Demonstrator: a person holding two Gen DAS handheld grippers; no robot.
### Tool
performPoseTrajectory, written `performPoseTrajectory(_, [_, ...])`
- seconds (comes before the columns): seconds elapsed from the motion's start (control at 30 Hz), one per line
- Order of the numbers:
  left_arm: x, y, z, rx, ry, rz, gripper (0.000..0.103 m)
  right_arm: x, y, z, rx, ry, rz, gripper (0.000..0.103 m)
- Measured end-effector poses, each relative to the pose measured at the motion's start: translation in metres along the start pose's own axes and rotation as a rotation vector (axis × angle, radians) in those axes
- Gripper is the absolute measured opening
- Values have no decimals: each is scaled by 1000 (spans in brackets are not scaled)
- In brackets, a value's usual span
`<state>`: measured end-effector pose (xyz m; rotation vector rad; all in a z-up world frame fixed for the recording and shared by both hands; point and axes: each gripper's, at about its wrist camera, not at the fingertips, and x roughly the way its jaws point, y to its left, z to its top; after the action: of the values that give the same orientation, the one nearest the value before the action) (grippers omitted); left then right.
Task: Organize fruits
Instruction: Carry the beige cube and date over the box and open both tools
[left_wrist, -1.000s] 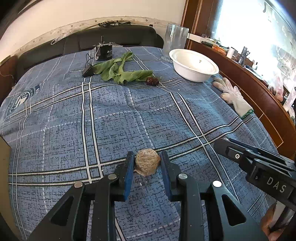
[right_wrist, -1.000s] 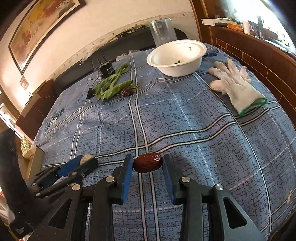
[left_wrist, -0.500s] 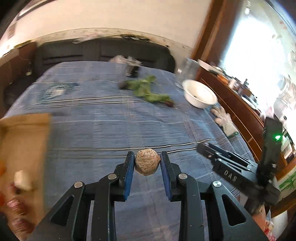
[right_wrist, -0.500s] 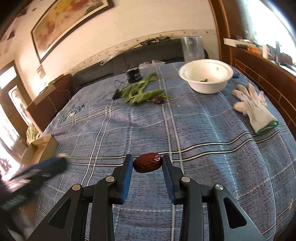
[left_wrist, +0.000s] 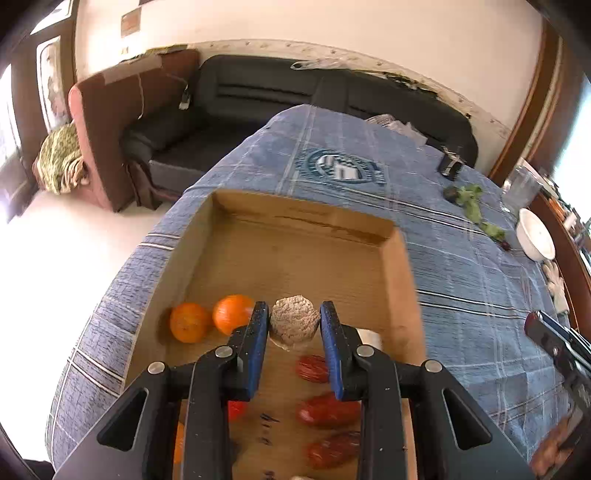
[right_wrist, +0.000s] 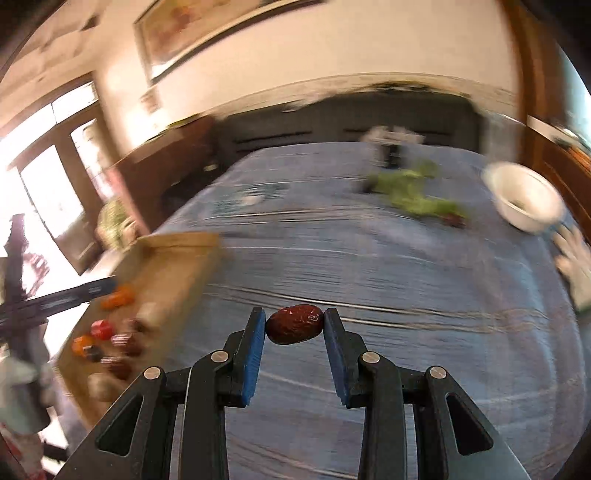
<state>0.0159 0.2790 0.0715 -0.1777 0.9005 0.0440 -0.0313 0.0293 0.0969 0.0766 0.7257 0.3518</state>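
Note:
My left gripper (left_wrist: 294, 325) is shut on a rough tan walnut (left_wrist: 294, 322) and holds it over the open cardboard box (left_wrist: 400, 280). In the box lie two oranges (left_wrist: 210, 319) and several red dates (left_wrist: 328, 408). My right gripper (right_wrist: 294, 324) is shut on a dark red date (right_wrist: 294, 324) above the blue checked cloth (right_wrist: 406, 280), to the right of the box (right_wrist: 173, 266). The right wrist view is motion-blurred. The left gripper shows at the left edge of that view (right_wrist: 55, 301).
A white bowl (right_wrist: 526, 199) and white gloves (right_wrist: 574, 266) are at the far right of the cloth. Green leaves (right_wrist: 413, 192) and another date (right_wrist: 452, 219) lie near the bowl. A black sofa (left_wrist: 295, 99) stands behind the table.
Both grippers swung left. My left gripper carried the walnut from over the cloth to over the box. My right gripper moved left with the date toward the box.

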Motion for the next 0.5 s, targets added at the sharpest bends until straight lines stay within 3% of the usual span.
performPoseTrajectory(0.1, [15,10,4,-22,27,10,28,25,46,13,-74,57,54,36])
performPoseTrajectory(0.23, [21,20,6,-43,33,13,28,67,89,25,-160,113,59,36])
performPoseTrajectory(0.5, [4,46,-3,-157,19,-84,28,143,120,34,-192,218,89,36])
